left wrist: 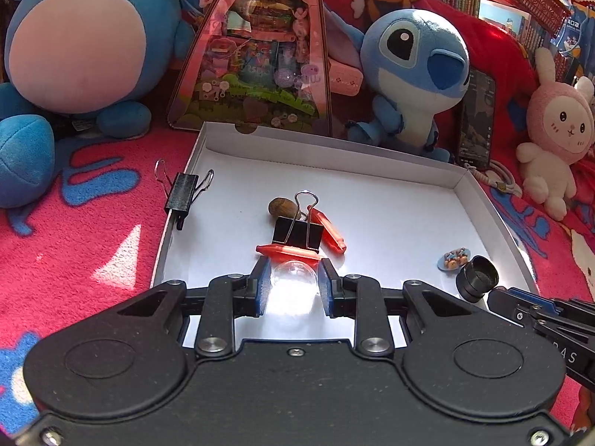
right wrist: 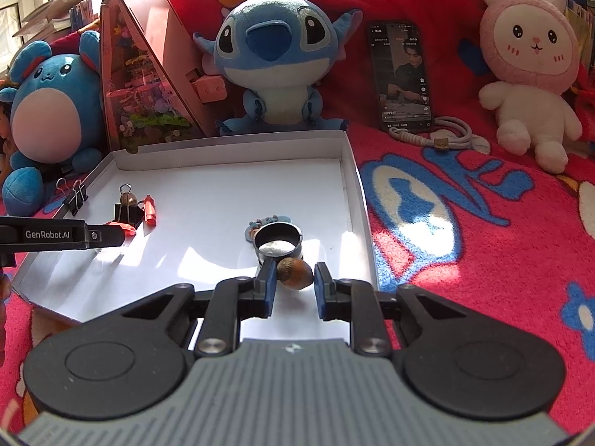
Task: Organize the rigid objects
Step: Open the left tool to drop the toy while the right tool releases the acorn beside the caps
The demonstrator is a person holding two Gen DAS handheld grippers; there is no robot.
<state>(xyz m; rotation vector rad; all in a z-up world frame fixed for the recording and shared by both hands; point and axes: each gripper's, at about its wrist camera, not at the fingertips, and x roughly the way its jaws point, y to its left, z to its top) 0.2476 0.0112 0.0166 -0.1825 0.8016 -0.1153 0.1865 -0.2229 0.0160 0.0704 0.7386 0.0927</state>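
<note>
A shallow white box (left wrist: 334,141) lies on the red rug. My left gripper (left wrist: 293,271) is shut on a clear ball (left wrist: 293,282) low over the box's near side. Just beyond it lie two orange pieces (left wrist: 290,251), a black binder clip (left wrist: 297,230) and a brown nut (left wrist: 280,206). A second binder clip (left wrist: 184,193) sits on the box's left rim. My right gripper (right wrist: 295,273) is shut on another brown nut (right wrist: 295,274) near the box's (right wrist: 230,141) right side. It is right behind a black ring-shaped cap (right wrist: 279,243) and a small blue charm (right wrist: 266,223).
Plush toys line the back: a round blue one (left wrist: 78,41), a blue big-eared one (right wrist: 273,55) and a pink rabbit (right wrist: 530,74). A pink pyramid display case (left wrist: 256,55), a propped phone (right wrist: 403,74) and a coiled cable (right wrist: 446,135) stand behind the box.
</note>
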